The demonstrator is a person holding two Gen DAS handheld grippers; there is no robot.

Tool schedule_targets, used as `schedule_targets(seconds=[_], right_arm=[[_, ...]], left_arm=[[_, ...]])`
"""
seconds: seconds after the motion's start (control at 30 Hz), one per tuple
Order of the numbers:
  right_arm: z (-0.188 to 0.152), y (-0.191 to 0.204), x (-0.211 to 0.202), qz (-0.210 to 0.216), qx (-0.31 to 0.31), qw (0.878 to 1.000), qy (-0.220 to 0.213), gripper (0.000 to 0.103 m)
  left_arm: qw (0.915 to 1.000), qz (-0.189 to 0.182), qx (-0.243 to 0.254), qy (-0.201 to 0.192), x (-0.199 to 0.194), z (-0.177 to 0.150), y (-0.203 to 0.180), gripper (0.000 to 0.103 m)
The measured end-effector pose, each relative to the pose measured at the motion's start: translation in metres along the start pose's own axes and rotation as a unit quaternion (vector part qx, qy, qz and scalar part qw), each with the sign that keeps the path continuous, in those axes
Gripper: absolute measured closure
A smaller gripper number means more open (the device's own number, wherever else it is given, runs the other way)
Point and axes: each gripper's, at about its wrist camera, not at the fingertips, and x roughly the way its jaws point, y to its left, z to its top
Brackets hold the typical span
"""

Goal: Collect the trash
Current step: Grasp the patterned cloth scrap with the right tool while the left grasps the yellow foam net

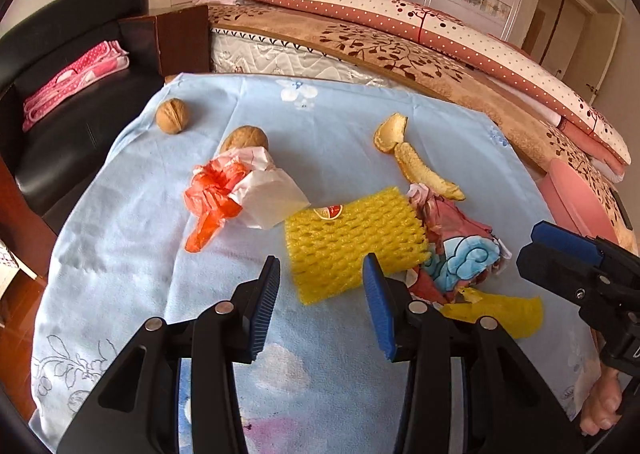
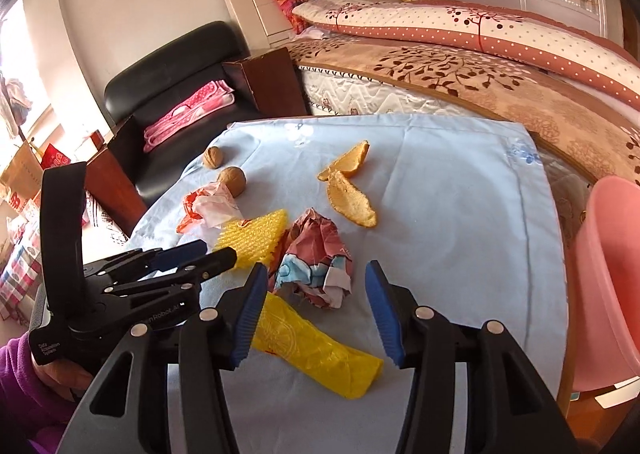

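A light-blue floral cloth (image 1: 340, 110) covered the table beside the bed (image 2: 460, 66), w/ the trash spread across its middle.

The left gripper (image 1: 322, 298) hung above the near part of the cloth, jaws open w/ nothing between the pads; the near corner of the yellow foam fruit net (image 1: 352, 238) lay just ahead of the gap, not touched. The right gripper (image 2: 316, 304) was also open & empty. Its jaws stood apart over the crumpled printed paper ball (image 2: 316, 266), and the flattened yellow plastic wrapper (image 2: 320, 354) lay under its left pad, toward the near edge; can't tell if that pad touched it.

The foam net & paper ball lay touching at mid-cloth. Left of the net sat a crumpled orange-and-white plastic bag (image 1: 236, 194), w/ one walnut (image 1: 245, 138) right behind it & a second walnut (image 1: 172, 116) near the far-left corner. Two pcs of orange peel (image 2: 350, 186) lay toward the far edge, right of centre, the nearer pc close to the paper ball.

A pink plastic bin (image 2: 612, 278) stood off the cloth's right edge. A black leather chair (image 2: 172, 70) w/ a folded pink blanket (image 2: 188, 110) sat beyond the far-left corner. A purple sleeve (image 2: 24, 386) showed at the lower left of the right wrist view, behind the left gripper's handle.
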Motion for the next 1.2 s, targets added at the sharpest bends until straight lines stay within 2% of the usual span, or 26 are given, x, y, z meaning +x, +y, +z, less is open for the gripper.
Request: schedule_targets(seconds=[0.13, 0.27, 0.33, 0.47, 0.5, 0.63, 0.73, 0.93, 1.2], right_arm=[[0.001, -0.003, 0.011, 0.004, 0.008, 1.000, 0.013, 0.053], [0.000, -0.004, 0.022, 0.008, 0.012, 0.999, 0.030, 0.053], [0.000, -0.003, 0.027, 0.008, 0.013, 0.999, 0.037, 0.053], [-0.002, -0.001, 0.034, 0.013, 0.013, 0.999, 0.051, 0.053], [-0.002, -0.002, 0.036, 0.014, 0.015, 0.998, 0.053, 0.055], [-0.003, -0.003, 0.038, 0.012, 0.021, 0.998, 0.058, 0.077], [-0.003, -0.006, 0.036, 0.013, 0.026, 0.998, 0.054, 0.083], [0.000, -0.012, 0.018, 0.006, 0.034, 0.999, 0.022, 0.084], [0.004, -0.029, -0.012, -0.030, 0.051, 0.998, -0.020, 0.084]], left_arm=[[0.9996, -0.021, -0.013, 0.010, 0.004, 0.002, 0.002, 0.060], [0.9996, -0.025, -0.004, 0.012, 0.005, 0.002, -0.001, 0.060], [0.9996, -0.024, -0.001, 0.014, 0.006, 0.002, -0.003, 0.079], [0.9998, -0.018, 0.004, 0.006, 0.003, 0.001, -0.005, 0.095], [0.9998, -0.017, 0.009, 0.004, 0.002, 0.001, -0.006, 0.095], [0.9995, -0.014, 0.026, -0.008, -0.003, -0.001, -0.013, 0.096], [0.9990, -0.019, 0.033, -0.022, -0.011, 0.000, -0.017, 0.096], [0.9978, -0.027, 0.043, -0.043, -0.026, 0.006, -0.027, 0.096], [0.9946, -0.045, 0.063, -0.070, -0.041, 0.021, -0.051, 0.096]])
